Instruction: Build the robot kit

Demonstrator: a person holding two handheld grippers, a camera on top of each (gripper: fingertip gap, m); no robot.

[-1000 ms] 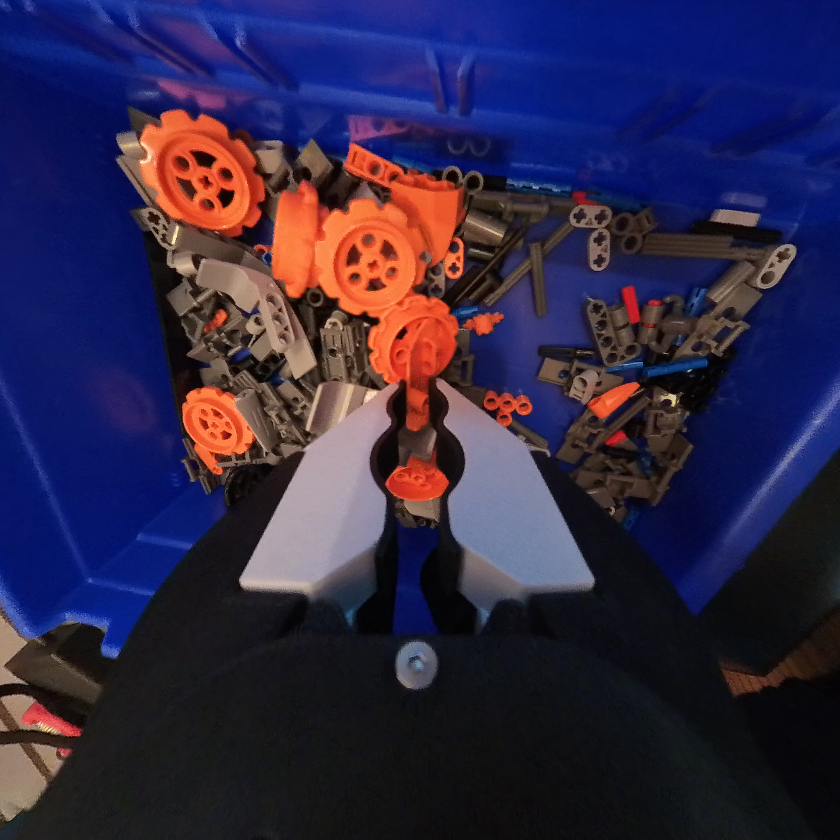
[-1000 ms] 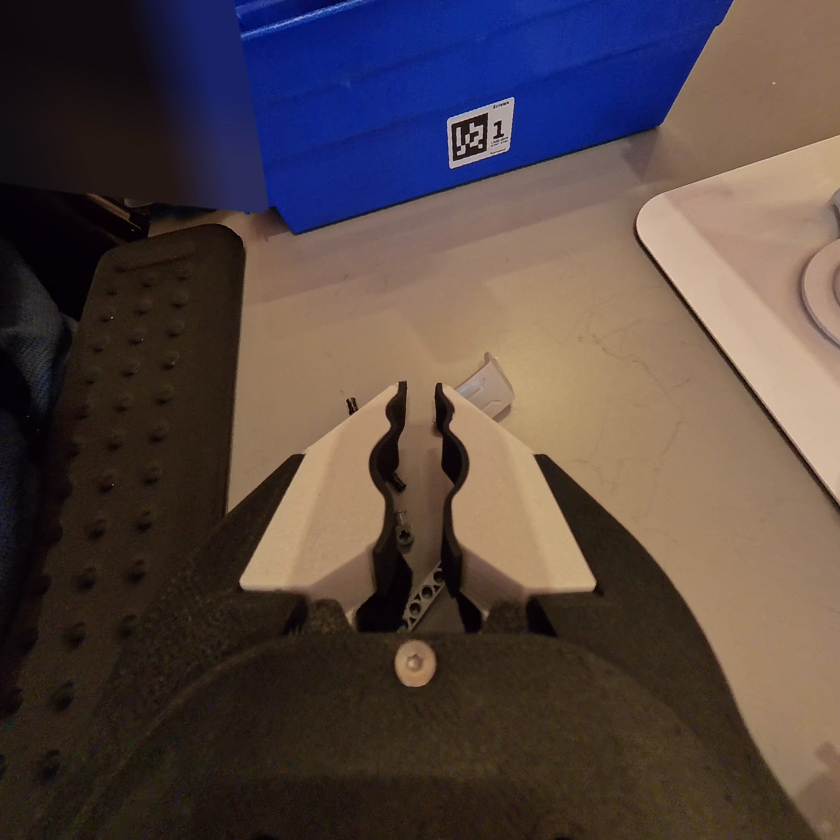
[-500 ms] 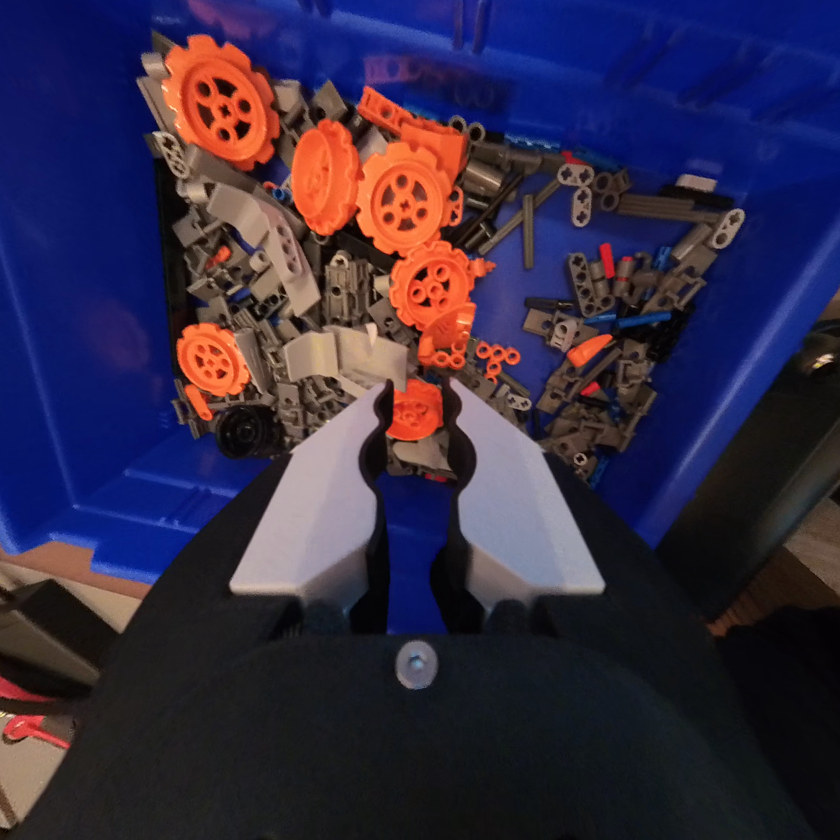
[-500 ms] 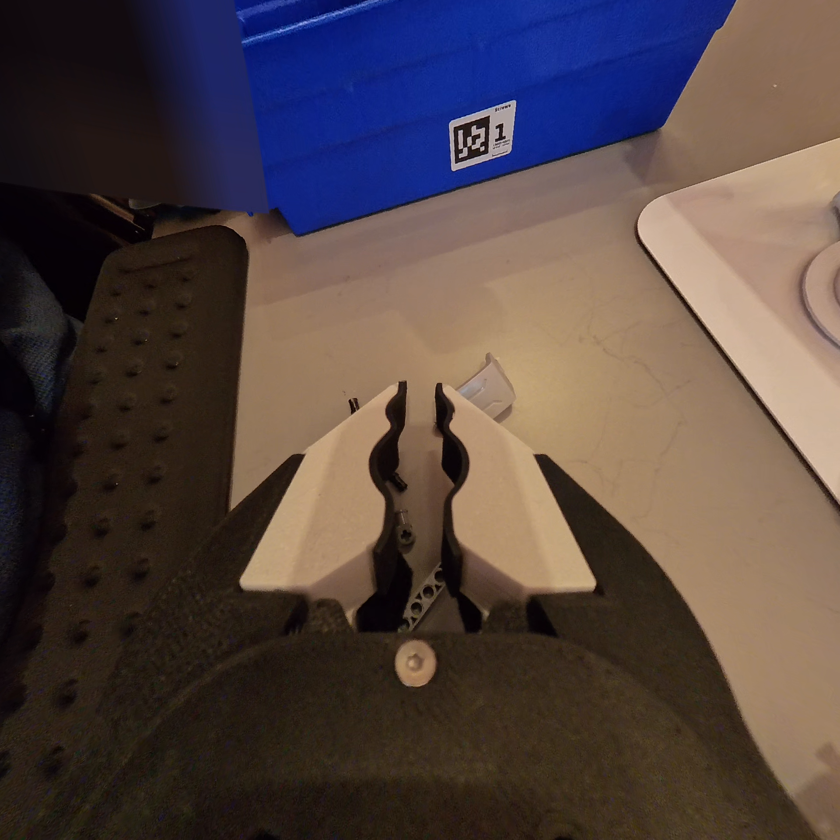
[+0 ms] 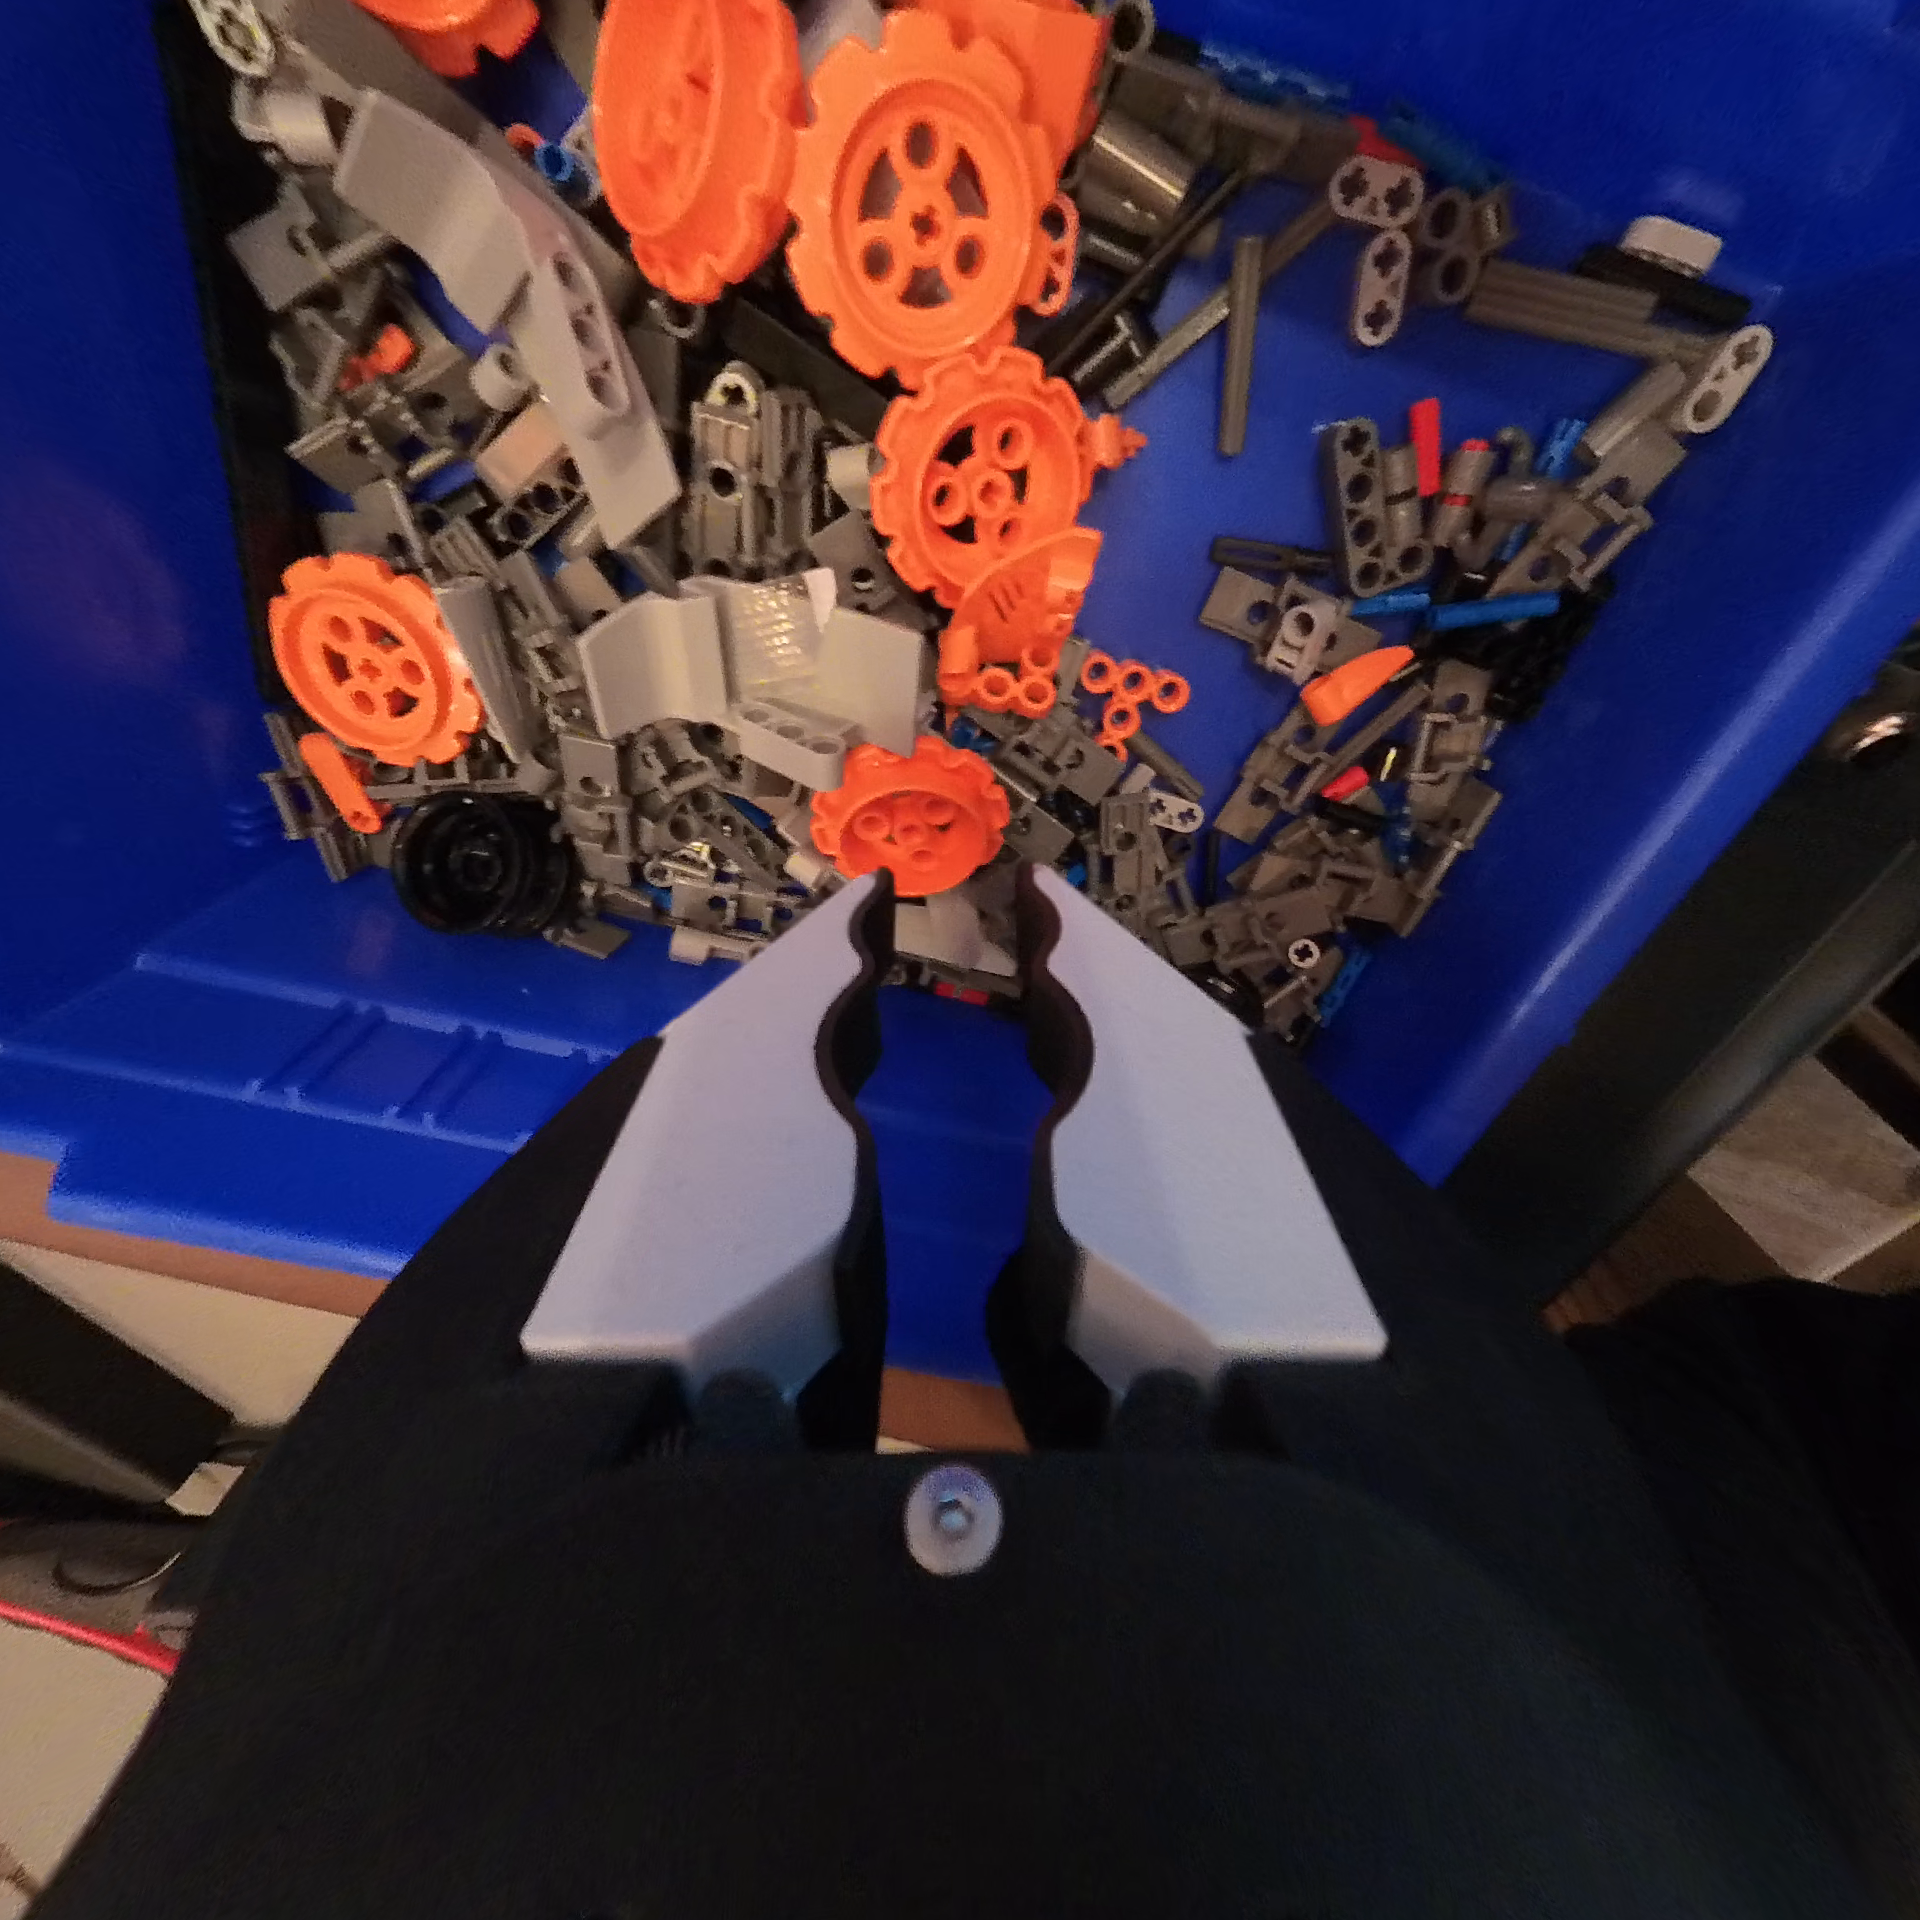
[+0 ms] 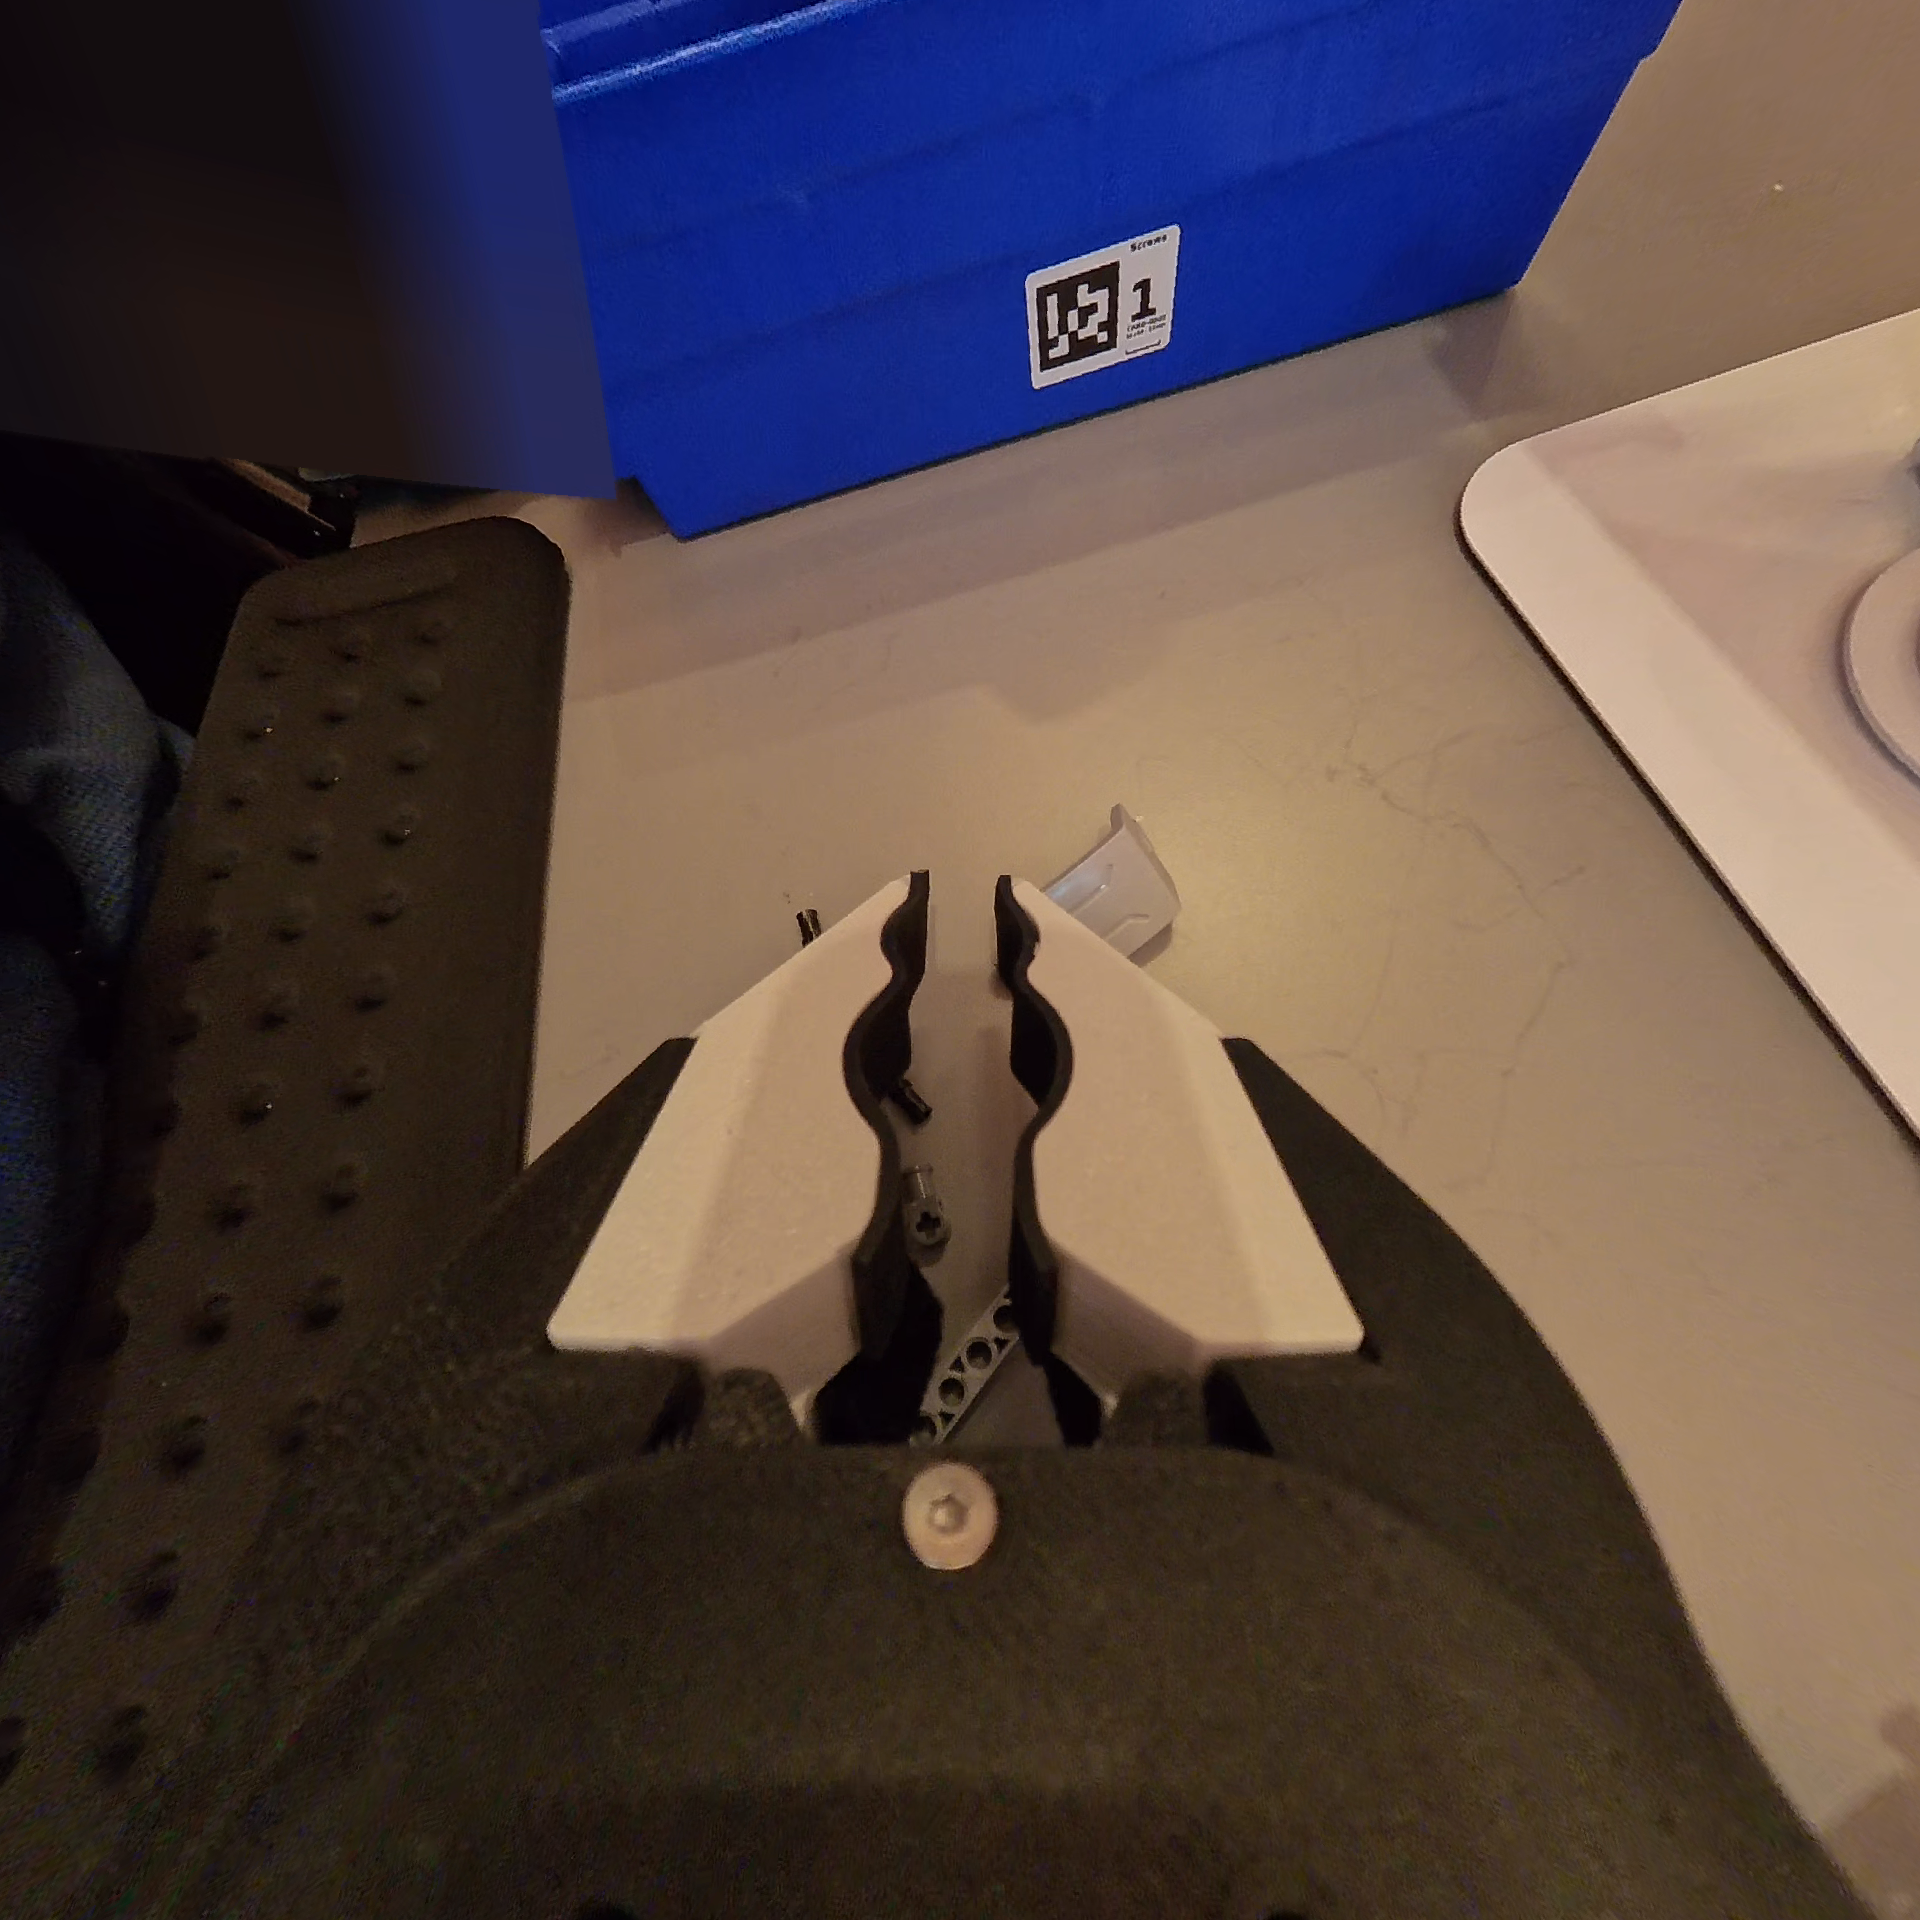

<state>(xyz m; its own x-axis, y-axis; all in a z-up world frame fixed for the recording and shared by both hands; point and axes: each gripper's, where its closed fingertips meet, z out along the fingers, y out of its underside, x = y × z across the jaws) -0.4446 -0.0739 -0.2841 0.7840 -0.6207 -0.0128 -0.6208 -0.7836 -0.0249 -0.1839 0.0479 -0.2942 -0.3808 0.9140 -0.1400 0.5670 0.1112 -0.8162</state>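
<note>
My left gripper [image 5: 956, 883] is open and empty above a blue bin [image 5: 416, 1039] of loose building pieces. A small orange toothed wheel [image 5: 909, 816] lies on the pile just beyond its fingertips, free of the pads. Larger orange wheels [image 5: 920, 223] and grey beams [image 5: 582, 343] fill the bin's left side. My right gripper [image 6: 958, 883] hovers over a beige table [image 6: 1351, 883], jaws a little apart with nothing between the pads. On the table under it lie a black pin [image 6: 909, 1099], a grey connector [image 6: 925, 1205] and a grey holed beam [image 6: 971, 1371].
A grey curved panel [image 6: 1117, 899] and another black pin [image 6: 806, 923] lie by the right fingertips. A black studded mat [image 6: 343, 883] lies left. A blue bin with a white sticker [image 6: 1101, 307] stands ahead. A white tray [image 6: 1714, 623] is at right. Left tips to right tips: about 30 cm. To the black pin [image 6: 806, 923]: right tips about 5 cm, left tips about 30 cm.
My left gripper was shut on the small orange wheel piece, then opened and let it drop onto the pile. It has drawn back toward the bin's near wall. The right gripper has not moved.
</note>
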